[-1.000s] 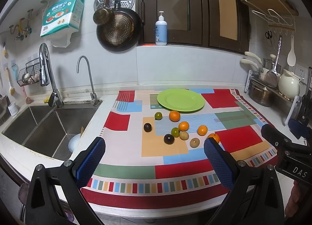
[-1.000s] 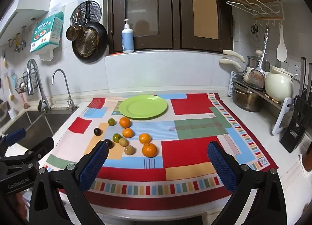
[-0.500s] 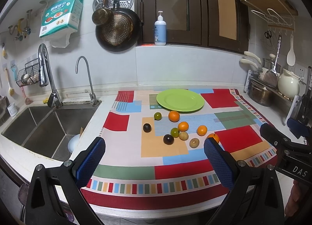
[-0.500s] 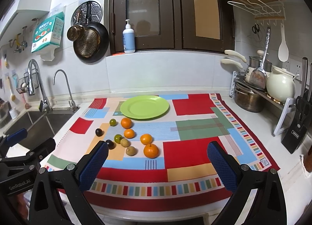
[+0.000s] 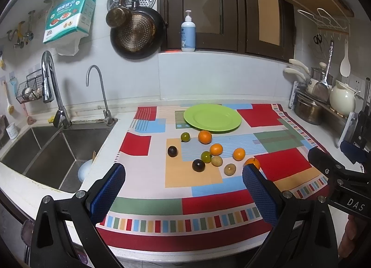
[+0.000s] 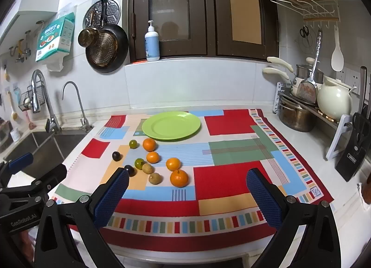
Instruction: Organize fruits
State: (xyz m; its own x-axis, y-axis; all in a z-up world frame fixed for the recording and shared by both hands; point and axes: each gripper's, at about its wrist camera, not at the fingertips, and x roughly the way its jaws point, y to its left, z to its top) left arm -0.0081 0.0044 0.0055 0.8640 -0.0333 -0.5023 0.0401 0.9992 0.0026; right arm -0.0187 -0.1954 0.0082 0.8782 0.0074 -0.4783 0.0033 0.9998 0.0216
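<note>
An empty green plate (image 5: 212, 117) (image 6: 171, 125) lies at the back of a patchwork cloth. In front of it lie several loose fruits: oranges (image 5: 205, 137) (image 6: 178, 177), green limes (image 5: 185, 137) (image 6: 139, 163), dark plums (image 5: 198, 165) (image 6: 116, 156) and brown kiwis (image 5: 230, 169) (image 6: 154, 178). My left gripper (image 5: 183, 192) is open and empty, above the cloth's front edge, short of the fruits. My right gripper (image 6: 187, 195) is open and empty, above the cloth's front right part. Each gripper shows at the edge of the other's view.
A double sink (image 5: 44, 149) with taps lies left of the cloth. Pots, a cream jug (image 6: 334, 101) and a knife block (image 6: 353, 152) stand along the right wall. Pans hang on the back wall, and a soap bottle (image 5: 188, 32) stands on the ledge.
Both views have shifted very slightly; both grippers stay open and empty. The fruits and plate have not moved.
</note>
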